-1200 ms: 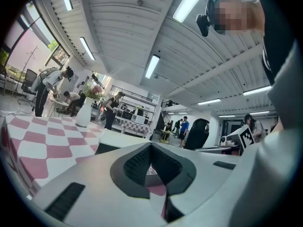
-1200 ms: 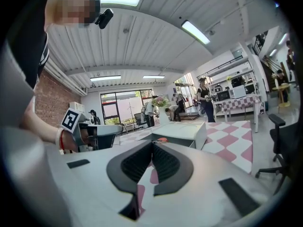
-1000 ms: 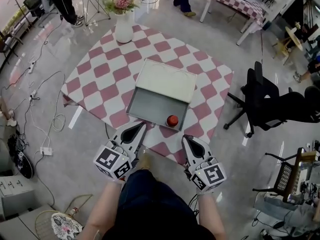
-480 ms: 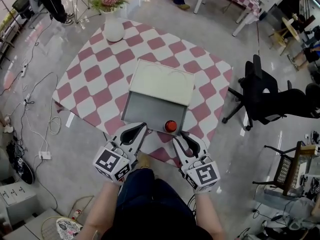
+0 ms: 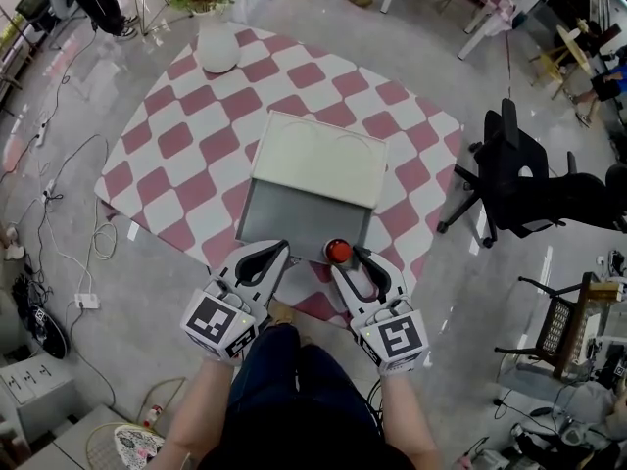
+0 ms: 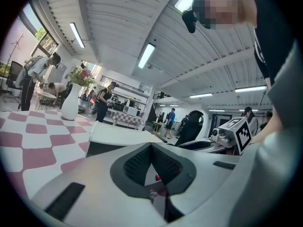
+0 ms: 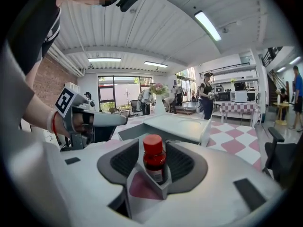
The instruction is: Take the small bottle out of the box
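Note:
A small bottle (image 5: 338, 252) with a red cap stands upright in the near right corner of the open grey box (image 5: 294, 218). The box's cream lid (image 5: 323, 160) is folded back on the far side. My right gripper (image 5: 357, 258) has its tips right at the bottle. In the right gripper view the bottle (image 7: 154, 157) shows in the gap between the opening jaws, and the pads do not press on it. My left gripper (image 5: 272, 250) hangs at the box's near edge, shut with nothing in it; its tips (image 6: 151, 145) meet.
The box sits on a table with a pink-and-white checked cloth (image 5: 176, 140). A white vase with flowers (image 5: 217, 45) stands at the far corner. A black office chair (image 5: 514, 179) is to the right of the table. Cables lie on the floor at left.
My right gripper has moved forward and left up to the bottle, and its jaws have spread apart. The left gripper has hardly moved.

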